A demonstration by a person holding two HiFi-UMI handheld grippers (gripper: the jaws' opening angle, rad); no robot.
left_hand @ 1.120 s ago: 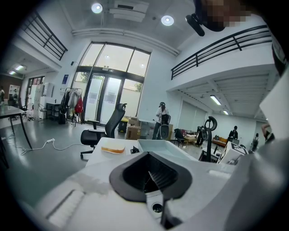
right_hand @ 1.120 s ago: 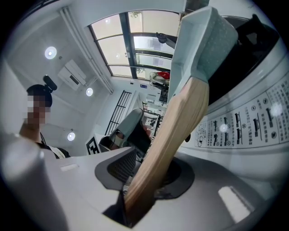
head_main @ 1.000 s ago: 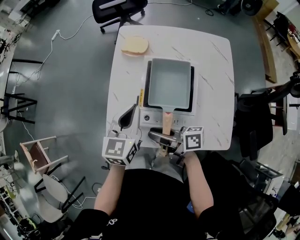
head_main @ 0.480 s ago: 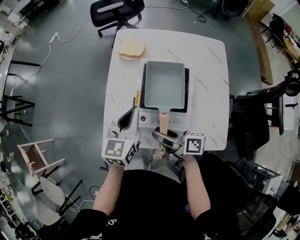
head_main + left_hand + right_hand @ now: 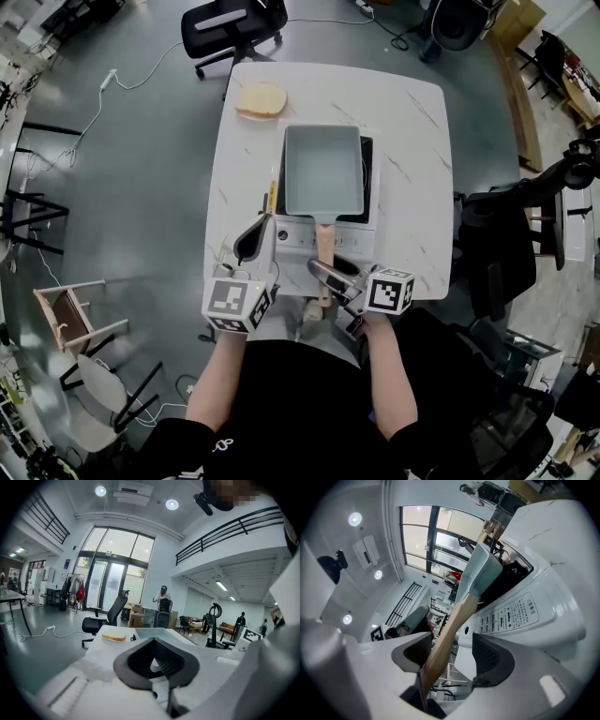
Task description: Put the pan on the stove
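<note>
Pan (image 5: 323, 171) sits on stove (image 5: 300, 239); your right gripper (image 5: 452, 656) jaws opening off its handle (image 5: 454, 620); left gripper (image 5: 157, 662) jaws together, empty.

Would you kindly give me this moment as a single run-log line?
pan: on stove | right gripper: jaws opening, handle between them | left gripper: shut, empty

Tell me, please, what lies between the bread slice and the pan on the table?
Nothing: in the head view only bare tabletop separates the bread slice from the pan.
</note>
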